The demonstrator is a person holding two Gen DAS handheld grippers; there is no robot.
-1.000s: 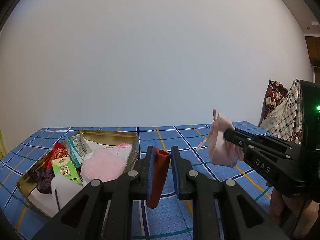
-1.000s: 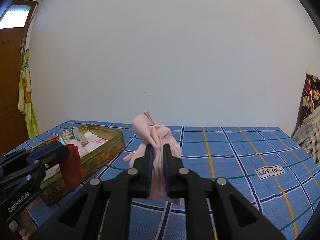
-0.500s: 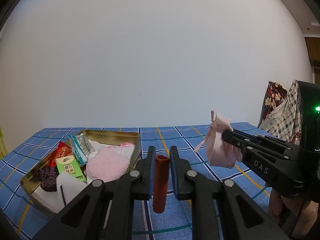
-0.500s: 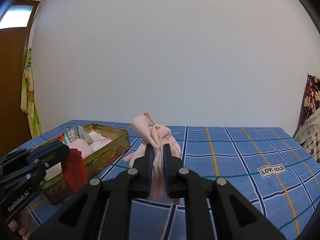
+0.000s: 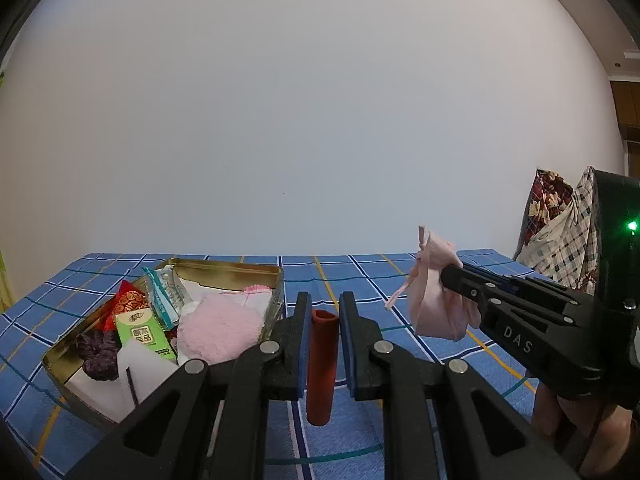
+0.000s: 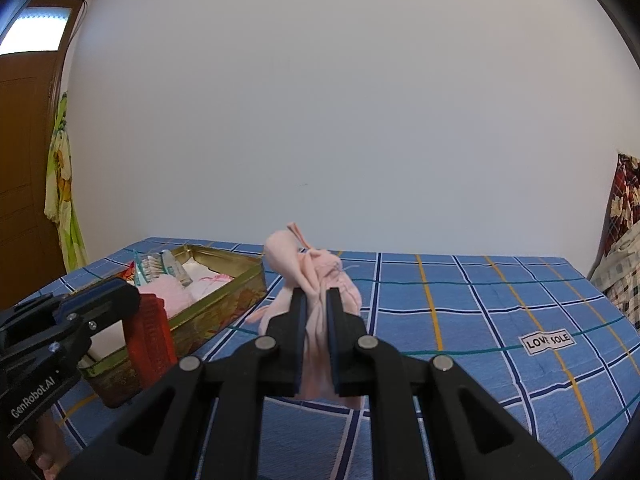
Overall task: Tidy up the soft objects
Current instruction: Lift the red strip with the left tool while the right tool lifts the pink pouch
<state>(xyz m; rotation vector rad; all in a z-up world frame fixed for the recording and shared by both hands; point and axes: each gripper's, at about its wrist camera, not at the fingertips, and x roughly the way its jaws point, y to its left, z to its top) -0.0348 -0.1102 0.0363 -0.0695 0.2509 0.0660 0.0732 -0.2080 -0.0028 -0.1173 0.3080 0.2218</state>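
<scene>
In the left wrist view, the left hand-held gripper (image 5: pixel 323 344) is clenched on a red pouch (image 5: pixel 321 368), a flat soft strip that hangs with its long axis upright between the blue pads, its lower end dangling clear of the blue checked surface (image 5: pixel 400 276). The gold tin (image 5: pixel 236 268) lies to the left and a little ahead of this hand-held gripper, its near right corner just beside the left finger; it already carries a pink fluffy cloth (image 5: pixel 220 328), a green packet (image 5: pixel 146 336), a dark purple scrunchie (image 5: pixel 98 354) and other small things. To the right, held above the surface, the right hand-held gripper (image 5: pixel 444 276) reaches in from the side, grasping a pale pink drawstring bag (image 5: pixel 434 292) that sags below its tips. In the right wrist view, the right hand-held gripper (image 6: pixel 316 312) is closed on the pale pink drawstring bag (image 6: pixel 316 276), whose gathered neck stands up above the fingers while the body droops beneath them. The gold tin (image 6: pixel 224 296) sits to the left and slightly ahead, with the left hand-held gripper (image 6: pixel 120 300) and its red pouch (image 6: pixel 152 340) between this hand and the tin's near wall. Judged from both views, the left hand is the nearer to the tin, so the red pouch needs only a short sideways carry to the left and over the rim, whereas the pink bag would have to cross past the other hand to get there.
</scene>
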